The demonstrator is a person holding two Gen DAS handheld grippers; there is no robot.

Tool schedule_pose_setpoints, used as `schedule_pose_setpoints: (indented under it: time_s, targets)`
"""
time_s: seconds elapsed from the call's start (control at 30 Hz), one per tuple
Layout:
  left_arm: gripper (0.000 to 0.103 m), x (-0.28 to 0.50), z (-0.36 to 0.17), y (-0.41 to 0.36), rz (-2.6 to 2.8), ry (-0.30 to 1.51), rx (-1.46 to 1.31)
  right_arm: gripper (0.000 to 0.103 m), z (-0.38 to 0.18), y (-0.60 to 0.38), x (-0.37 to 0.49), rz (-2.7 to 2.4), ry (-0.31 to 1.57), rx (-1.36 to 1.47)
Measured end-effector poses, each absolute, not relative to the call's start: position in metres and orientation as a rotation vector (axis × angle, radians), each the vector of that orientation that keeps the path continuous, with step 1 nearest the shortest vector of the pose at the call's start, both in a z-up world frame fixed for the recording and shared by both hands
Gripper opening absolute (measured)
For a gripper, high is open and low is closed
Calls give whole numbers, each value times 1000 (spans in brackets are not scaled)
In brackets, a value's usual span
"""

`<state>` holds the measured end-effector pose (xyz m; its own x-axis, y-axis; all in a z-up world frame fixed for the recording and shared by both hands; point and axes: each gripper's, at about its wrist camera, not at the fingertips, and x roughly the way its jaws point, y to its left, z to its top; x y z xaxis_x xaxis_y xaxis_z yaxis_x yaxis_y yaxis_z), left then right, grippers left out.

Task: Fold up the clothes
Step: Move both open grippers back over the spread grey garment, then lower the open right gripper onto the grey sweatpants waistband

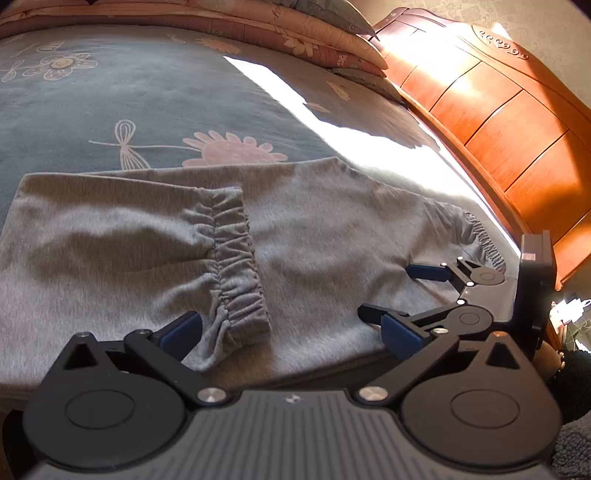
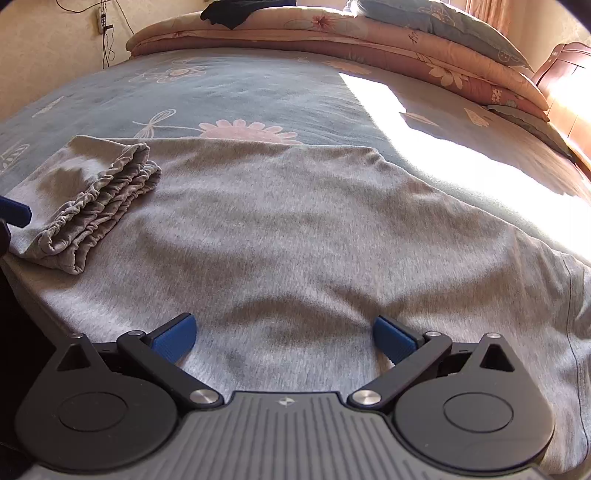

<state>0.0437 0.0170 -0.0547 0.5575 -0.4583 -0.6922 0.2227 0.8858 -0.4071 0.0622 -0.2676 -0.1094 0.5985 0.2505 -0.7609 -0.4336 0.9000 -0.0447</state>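
A grey sweatshirt (image 1: 325, 236) lies spread flat on the bed, near its front edge. One sleeve is folded in across the body, and its gathered cuff (image 1: 236, 258) points toward me. My left gripper (image 1: 290, 332) is open just above the cloth, with the cuff's near end beside its left pad (image 1: 181, 328). In the right wrist view the same sweatshirt (image 2: 295, 229) fills the foreground, with the cuff (image 2: 103, 206) at the left. My right gripper (image 2: 284, 336) is open low over the sweatshirt's near edge, holding nothing. It also shows in the left wrist view as the right gripper (image 1: 388, 290), jaws apart.
The bed has a blue floral cover (image 1: 147, 103) with a bright sun patch (image 2: 461, 162). Folded quilts and pillows (image 2: 369, 33) are stacked along the far side, with a dark garment (image 2: 236, 13) on top. A wooden headboard (image 1: 498, 122) runs along the right.
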Motion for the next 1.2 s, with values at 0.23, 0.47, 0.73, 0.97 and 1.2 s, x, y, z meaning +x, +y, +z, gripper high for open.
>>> schedule_pose_setpoints:
  time_s: [0.23, 0.47, 0.73, 0.97, 1.2]
  targets:
    - [102, 111, -62, 58, -408, 910, -332, 103, -109, -266, 63, 395, 846, -235]
    - [102, 147, -99, 57, -410, 1003, -378, 103, -109, -266, 63, 387, 853, -232]
    - [102, 114, -47, 40, -479, 965, -201, 103, -109, -266, 63, 379, 856, -224]
    - [102, 73, -64, 20, -577, 1082, -51, 103, -111, -266, 59, 367, 827, -220]
    - [102, 65, -92, 29, -513, 1104, -172, 103, -108, -269, 55, 364, 829, -225]
